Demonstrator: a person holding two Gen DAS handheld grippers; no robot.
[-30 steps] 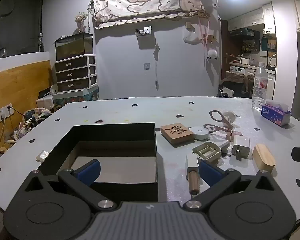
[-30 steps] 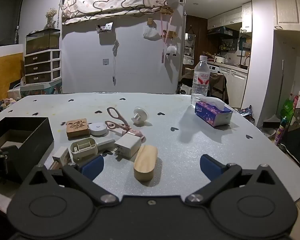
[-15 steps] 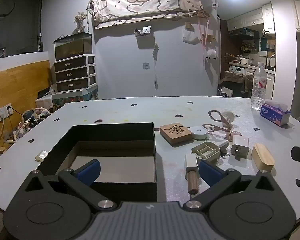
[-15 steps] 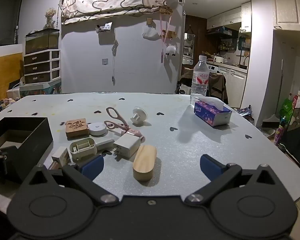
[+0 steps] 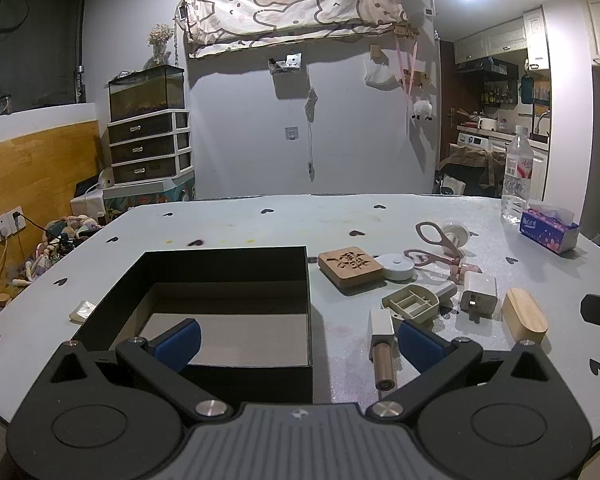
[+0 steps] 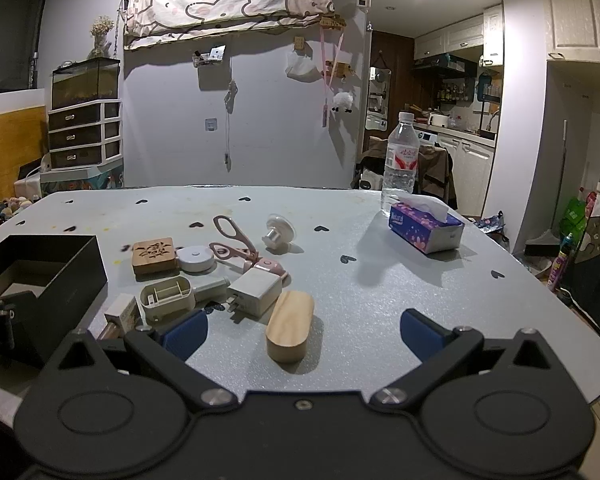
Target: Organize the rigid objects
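An open black box [image 5: 204,276] [image 6: 72,272] lies on the grey table. Right of it is a cluster: a carved wooden block [image 5: 350,266] [image 6: 154,256], a white round disc [image 5: 398,266] [image 6: 196,258], pink scissors [image 5: 440,240] [image 6: 236,240], a beige compartment case [image 5: 411,303] [image 6: 166,298], a white charger [image 5: 479,298] [image 6: 256,290], an oval wooden block [image 5: 525,314] [image 6: 290,324] and a white-and-wood stick [image 5: 381,344]. My left gripper [image 5: 298,338] is open over the box's near wall. My right gripper [image 6: 302,328] is open, the oval block between its fingers.
A water bottle [image 6: 400,160] and a tissue pack [image 6: 426,226] stand at the far right of the table. A white suction knob [image 6: 278,232] lies behind the scissors. A small pale piece [image 5: 82,310] lies left of the box. The table edge runs close on the right.
Both views have shifted only slightly; the objects have not moved and both grippers stay open.
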